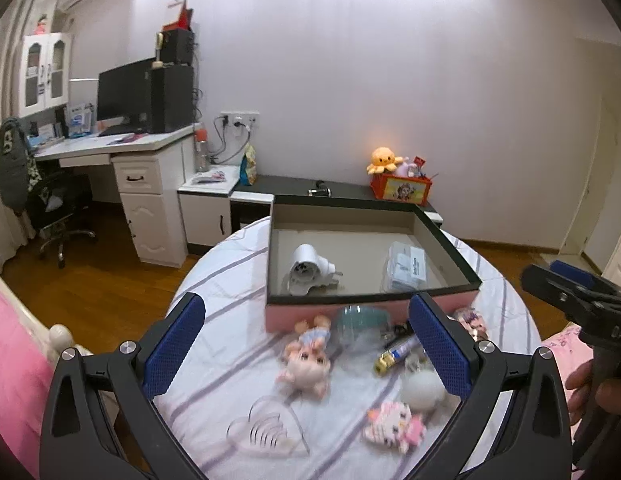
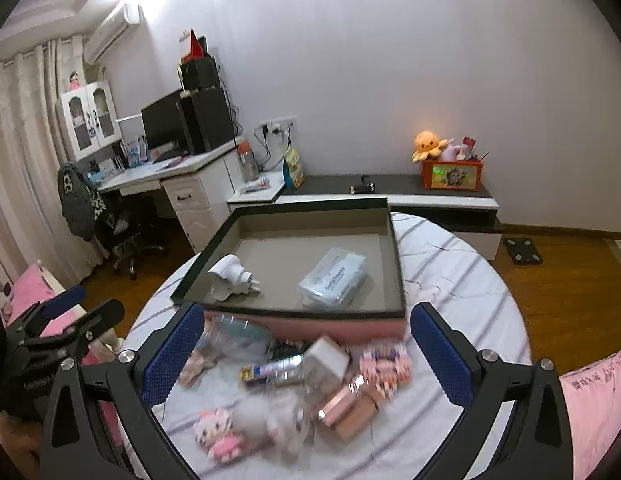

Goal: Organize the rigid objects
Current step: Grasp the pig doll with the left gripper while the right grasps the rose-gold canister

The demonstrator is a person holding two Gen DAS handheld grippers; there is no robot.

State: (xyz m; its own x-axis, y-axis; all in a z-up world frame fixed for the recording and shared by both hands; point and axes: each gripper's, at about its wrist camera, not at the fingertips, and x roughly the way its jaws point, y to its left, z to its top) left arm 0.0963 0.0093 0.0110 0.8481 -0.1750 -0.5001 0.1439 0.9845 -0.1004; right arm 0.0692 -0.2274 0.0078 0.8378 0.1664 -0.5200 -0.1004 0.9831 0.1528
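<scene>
A pink box with a dark rim (image 1: 370, 314) (image 2: 310, 324) stands on the round table and holds a white plug adapter (image 1: 308, 274) (image 2: 232, 278) and a clear plastic case (image 1: 406, 268) (image 2: 334, 278). In front of it lie loose items: a pig doll (image 1: 306, 360), a teal lid (image 1: 360, 318), a tube (image 1: 394, 354) (image 2: 270, 368), a pink block kitten (image 1: 394, 426) (image 2: 220, 434), a clear heart (image 1: 266, 430), a white cube (image 2: 324, 360) and a rose-gold box (image 2: 346, 404). My left gripper (image 1: 306, 356) is open above them. My right gripper (image 2: 308, 360) is open above them too.
The table carries a white striped cloth (image 1: 222, 280). Behind it runs a low dark bench (image 1: 338, 190) with a red toy box (image 1: 402, 188). A white desk (image 1: 110, 148) with a monitor and an office chair (image 1: 58, 208) stand at the left. Pink bedding (image 2: 590, 400) lies at the right.
</scene>
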